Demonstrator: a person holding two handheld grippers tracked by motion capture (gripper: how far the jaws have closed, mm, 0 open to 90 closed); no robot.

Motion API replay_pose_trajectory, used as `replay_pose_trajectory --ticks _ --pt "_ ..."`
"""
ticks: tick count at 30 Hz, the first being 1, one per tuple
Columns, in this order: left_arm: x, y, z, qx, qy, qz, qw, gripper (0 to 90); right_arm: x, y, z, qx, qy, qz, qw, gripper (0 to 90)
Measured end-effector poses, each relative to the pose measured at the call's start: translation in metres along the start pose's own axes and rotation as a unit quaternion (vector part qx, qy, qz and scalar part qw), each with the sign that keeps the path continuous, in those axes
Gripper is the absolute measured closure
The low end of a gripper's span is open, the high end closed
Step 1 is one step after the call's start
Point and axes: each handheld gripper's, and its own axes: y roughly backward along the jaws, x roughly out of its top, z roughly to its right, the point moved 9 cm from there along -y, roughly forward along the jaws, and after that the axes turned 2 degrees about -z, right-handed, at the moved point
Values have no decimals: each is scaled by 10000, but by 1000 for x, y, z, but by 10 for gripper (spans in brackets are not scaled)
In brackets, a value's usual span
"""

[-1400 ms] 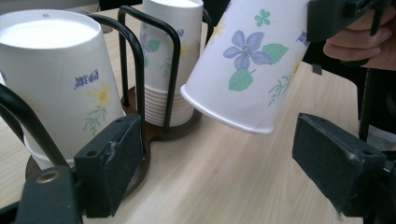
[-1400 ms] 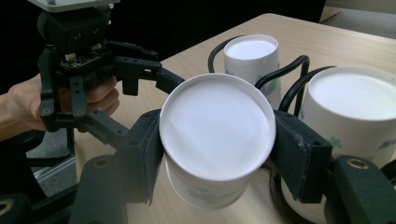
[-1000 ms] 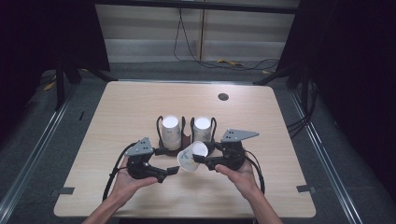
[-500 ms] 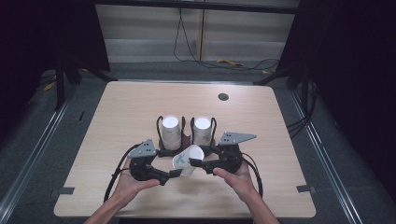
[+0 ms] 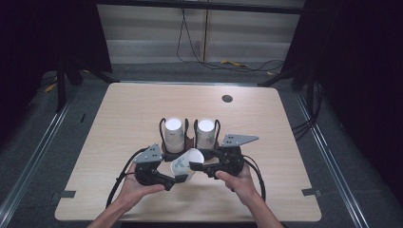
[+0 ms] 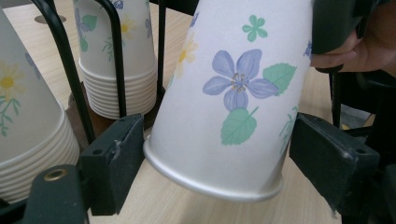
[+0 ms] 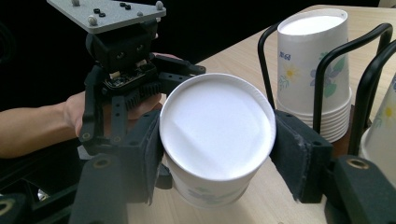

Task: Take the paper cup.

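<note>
A single floral paper cup (image 5: 184, 164) hangs tilted above the table between both grippers. My right gripper (image 5: 196, 166) is shut on its narrow base end; in the right gripper view the white base (image 7: 217, 126) faces the camera, with the gripper (image 7: 219, 154) pressing on both sides. My left gripper (image 5: 177, 179) is open around the cup's wide rim end. In the left gripper view the cup (image 6: 233, 93) sits between the jaws of that gripper (image 6: 217, 163): the left one touches the rim and the right one stands a sliver off it.
Two stacks of upside-down floral cups (image 5: 174, 135) (image 5: 205, 133) stand in a black wire holder (image 5: 188, 137) just beyond the grippers, at mid-table. The wooden table (image 5: 133, 109) has a round cable hole (image 5: 227, 99) at the far right. Dark floor and cables surround it.
The left gripper has moved right and up to the cup, and its jaws now straddle the rim end. The right gripper has brought the cup slightly toward it.
</note>
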Motion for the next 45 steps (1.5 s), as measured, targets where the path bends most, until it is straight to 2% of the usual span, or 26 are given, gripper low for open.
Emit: replay_pose_trajectory --ticks 8,12,18,21,30,39,45 --pt "2 -5 1 -95 24 27 9999 170 1 -1 -3 75 -1 27 10000 383" --pt "5 -3 1 -89 -52 163 9998 177 4 0 -4 123 -48 122 9998 383" --pt "2 -4 1 -152 -35 45 9999 179 2 -2 -4 110 32 30 9999 383" --pt "-2 -5 1 -149 -183 -105 9997 188 0 -4 -5 103 81 -53 9999 383" --pt "-3 -5 2 -201 -217 -105 9995 186 -1 -5 -6 156 69 -77 9998 383" --pt "-3 -2 2 -167 -408 -96 9990 236 -1 -4 -5 219 -1 -82 9997 377" --pt "-4 -1 2 -205 -433 -93 9988 250 -2 -5 -6 248 14 -100 9996 366"
